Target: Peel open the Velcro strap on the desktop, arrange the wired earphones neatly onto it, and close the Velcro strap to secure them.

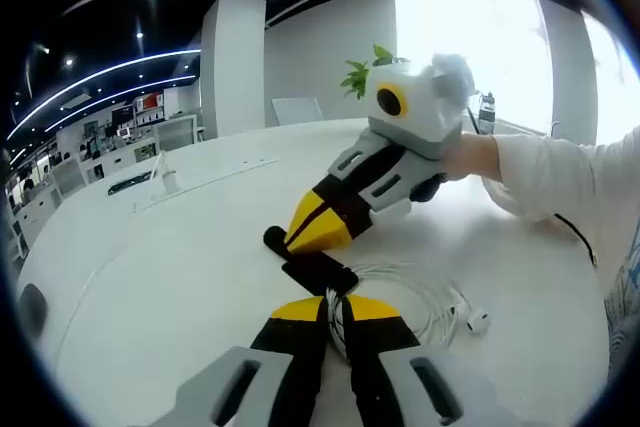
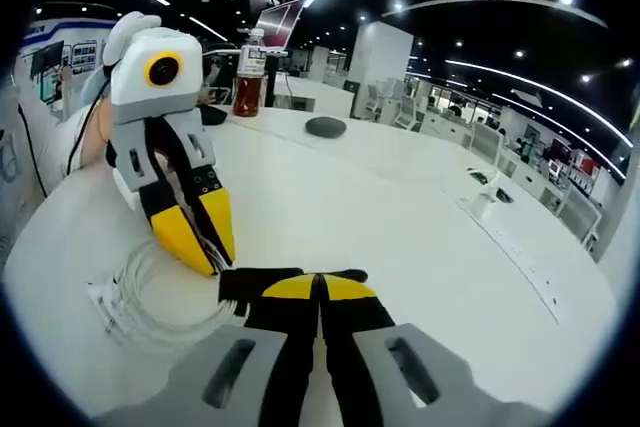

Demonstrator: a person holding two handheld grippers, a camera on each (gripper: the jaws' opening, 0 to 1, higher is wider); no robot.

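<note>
Velcro strap (image 1: pixel 312 269) is lying black and flat on the white bench (image 1: pixel 180 277), just ahead of the left claw (image 1: pixel 333 309) in the left gripper view, with one end curling up at about ten o'clock from it. In the right gripper view the same strap (image 2: pixel 255 282) is stretching across the tips of the right claw (image 2: pixel 319 287). Wired earphones (image 1: pixel 430 302) are sitting in a loose white coil touching the strap, spreading toward three o'clock of the left claw, an earbud lying at the coil's outer edge. In the right gripper view the coil (image 2: pixel 150 302) is resting at nine o'clock of the strap.

The left claw's yellow tips are pressing together over a bit of white cable where it meets the strap, so it is looking clamped on the earphones. The right claw, coming in from one o'clock in the left gripper view (image 1: pixel 320 227), is pinching its yellow tips together on the strap's far end; a hand (image 1: pixel 475 157) in a white sleeve is gripping its body.

Farther off, a bottle (image 2: pixel 250 77) with dark liquid and a small grey round object (image 2: pixel 325 127) are standing at the bench's far edge around twelve o'clock in the right gripper view.
</note>
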